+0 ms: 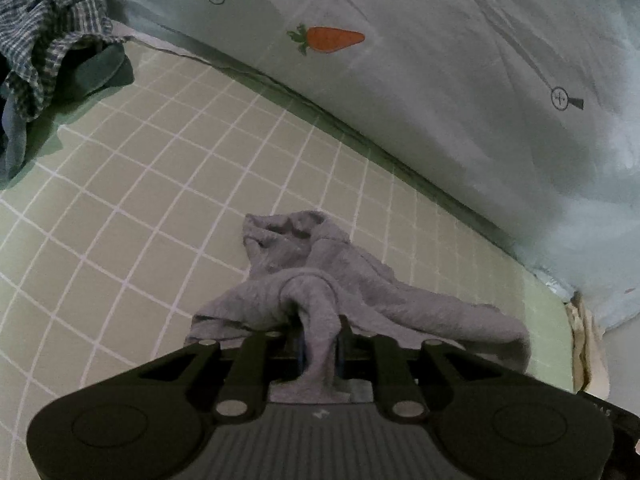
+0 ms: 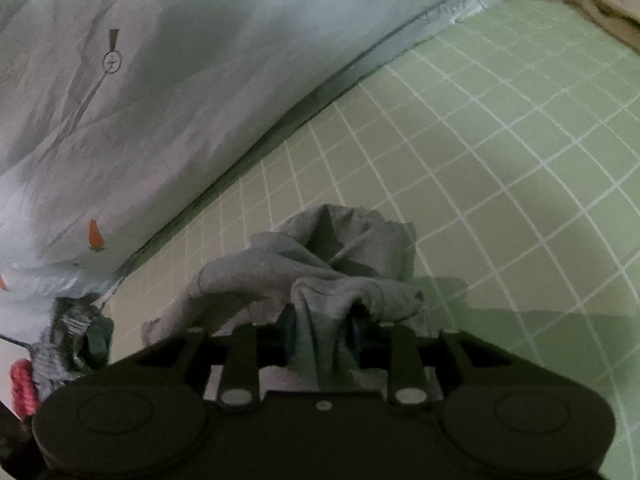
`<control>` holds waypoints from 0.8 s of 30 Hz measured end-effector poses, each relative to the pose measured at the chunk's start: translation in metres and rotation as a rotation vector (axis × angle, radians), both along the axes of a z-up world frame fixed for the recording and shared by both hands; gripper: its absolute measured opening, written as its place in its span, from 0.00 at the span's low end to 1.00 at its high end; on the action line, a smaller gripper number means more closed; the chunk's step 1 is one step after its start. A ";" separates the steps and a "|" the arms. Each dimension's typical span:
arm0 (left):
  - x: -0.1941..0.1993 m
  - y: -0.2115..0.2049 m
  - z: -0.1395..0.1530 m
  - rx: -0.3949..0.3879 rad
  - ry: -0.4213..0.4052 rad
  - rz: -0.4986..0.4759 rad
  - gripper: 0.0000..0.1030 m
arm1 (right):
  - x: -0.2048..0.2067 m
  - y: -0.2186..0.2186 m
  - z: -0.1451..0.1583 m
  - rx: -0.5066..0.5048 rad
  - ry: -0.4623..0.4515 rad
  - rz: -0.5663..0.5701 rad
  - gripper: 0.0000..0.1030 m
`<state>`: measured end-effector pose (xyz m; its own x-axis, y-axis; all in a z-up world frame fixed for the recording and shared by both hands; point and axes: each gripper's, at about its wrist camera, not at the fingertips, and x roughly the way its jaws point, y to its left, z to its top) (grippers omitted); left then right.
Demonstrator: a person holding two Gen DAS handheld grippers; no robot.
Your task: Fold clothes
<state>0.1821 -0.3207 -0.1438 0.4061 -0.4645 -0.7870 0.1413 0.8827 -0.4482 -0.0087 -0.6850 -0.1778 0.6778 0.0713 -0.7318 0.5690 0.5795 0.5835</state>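
1. We see a green gridded mat (image 1: 120, 208) filling most of both views, with a pale sheet printed with carrots (image 1: 440, 80) rising along its far edge.
2. We find a crumpled grey garment (image 1: 320, 272) lying on the mat near the sheet, bunched up towards both grippers.
3. A heap of checked and dark clothes (image 1: 52, 48) sits at the mat's far left corner (well apart from the grey piece).
4. Our left gripper (image 1: 320, 344) has a fold of the grey garment pinched between its narrow-set fingers.
5. Our right gripper (image 2: 320, 332) likewise clamps a fold of the same garment (image 2: 320, 256), its fingers a little wider.
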 end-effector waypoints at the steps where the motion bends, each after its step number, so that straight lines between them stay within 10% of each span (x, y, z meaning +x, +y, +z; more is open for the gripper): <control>1: 0.002 0.002 0.003 -0.018 0.007 0.008 0.17 | 0.001 -0.004 0.003 0.027 -0.010 -0.020 0.30; 5: 0.017 0.015 0.021 -0.115 0.003 0.085 0.29 | 0.002 -0.021 0.019 0.118 -0.130 -0.127 0.36; 10: 0.019 0.024 0.056 -0.075 -0.215 0.170 0.75 | 0.004 -0.026 0.039 0.012 -0.203 -0.157 0.51; 18: -0.003 0.010 0.043 0.158 -0.259 0.003 0.83 | -0.006 0.011 0.039 -0.276 -0.032 -0.009 0.84; 24: -0.013 -0.008 0.005 0.289 -0.158 -0.149 0.89 | -0.009 0.025 0.009 -0.263 0.062 0.062 0.96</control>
